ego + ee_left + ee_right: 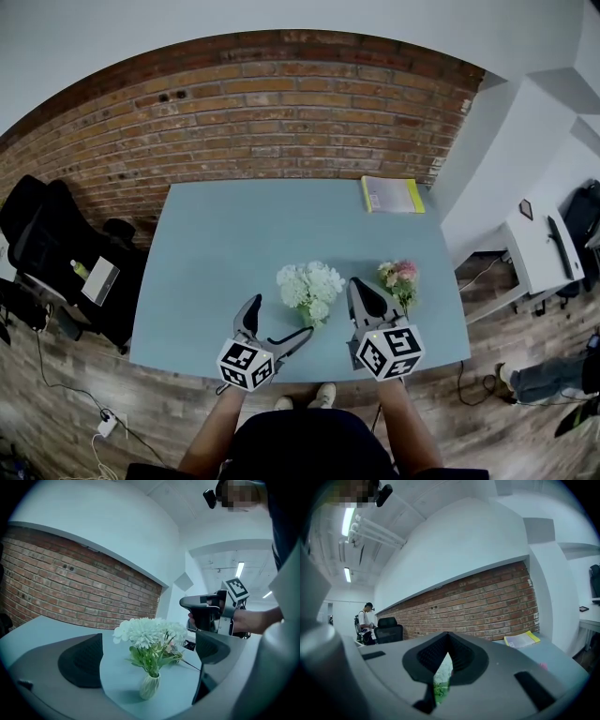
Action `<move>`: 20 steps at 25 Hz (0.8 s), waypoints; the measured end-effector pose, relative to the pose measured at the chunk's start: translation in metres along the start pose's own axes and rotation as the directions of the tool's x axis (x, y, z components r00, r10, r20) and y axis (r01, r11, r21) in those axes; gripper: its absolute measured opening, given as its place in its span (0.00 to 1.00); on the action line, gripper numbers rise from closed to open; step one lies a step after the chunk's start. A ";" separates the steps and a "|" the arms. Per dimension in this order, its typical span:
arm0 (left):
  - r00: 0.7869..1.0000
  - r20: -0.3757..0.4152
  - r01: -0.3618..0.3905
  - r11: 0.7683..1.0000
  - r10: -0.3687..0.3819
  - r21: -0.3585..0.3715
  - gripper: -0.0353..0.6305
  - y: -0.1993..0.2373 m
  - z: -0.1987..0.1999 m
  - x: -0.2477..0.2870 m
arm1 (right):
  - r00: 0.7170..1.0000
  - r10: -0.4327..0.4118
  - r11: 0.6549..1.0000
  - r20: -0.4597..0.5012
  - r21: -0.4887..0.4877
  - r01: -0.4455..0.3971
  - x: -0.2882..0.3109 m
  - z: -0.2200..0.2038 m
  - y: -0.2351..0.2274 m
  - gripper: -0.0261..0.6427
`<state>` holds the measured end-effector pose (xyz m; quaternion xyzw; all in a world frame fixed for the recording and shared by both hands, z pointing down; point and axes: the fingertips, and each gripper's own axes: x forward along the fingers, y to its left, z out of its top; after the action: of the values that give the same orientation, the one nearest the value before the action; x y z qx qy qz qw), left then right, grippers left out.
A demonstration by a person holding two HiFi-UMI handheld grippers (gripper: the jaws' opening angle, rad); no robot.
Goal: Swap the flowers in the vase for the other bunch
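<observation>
Jaws of the left gripper (278, 321) stand wide apart and empty. The vase (150, 686) of white flowers (311, 286) stands upright just ahead of them and to the right, untouched, its stems running straight up. Right of it the right gripper (363, 292) is clenched on nothing, and the pink bunch (399, 277) lies on the table (234, 234) beyond, nearer that hand.

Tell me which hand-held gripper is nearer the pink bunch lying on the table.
Right. The right hand-held gripper sits just beside the pink bunch; the left hand-held gripper is farther off, across the white flowers from it.
</observation>
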<state>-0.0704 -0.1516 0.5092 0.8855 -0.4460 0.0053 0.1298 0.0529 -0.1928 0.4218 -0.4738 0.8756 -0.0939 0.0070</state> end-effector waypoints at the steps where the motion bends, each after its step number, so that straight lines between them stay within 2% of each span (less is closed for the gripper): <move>1: 1.000 -0.005 0.000 1.000 0.000 0.002 0.95 0.001 -0.003 0.000 | 1.000 0.003 1.000 -0.003 -0.001 -0.003 0.001 -0.001 0.001 0.05; 10: 0.999 -0.049 -0.001 0.999 -0.001 -0.035 0.95 0.004 -0.034 0.011 | 1.000 0.004 1.000 -0.023 -0.028 -0.004 0.003 -0.002 -0.007 0.05; 20: 0.998 -0.059 0.006 0.996 -0.011 -0.084 0.95 0.007 -0.049 0.032 | 1.000 0.007 0.999 -0.030 -0.051 -0.008 0.009 0.000 -0.016 0.05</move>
<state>-0.0516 -0.1696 0.5620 0.8807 -0.4379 0.0123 0.1803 0.0614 -0.2095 0.4249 -0.4692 0.8794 -0.0786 -0.0179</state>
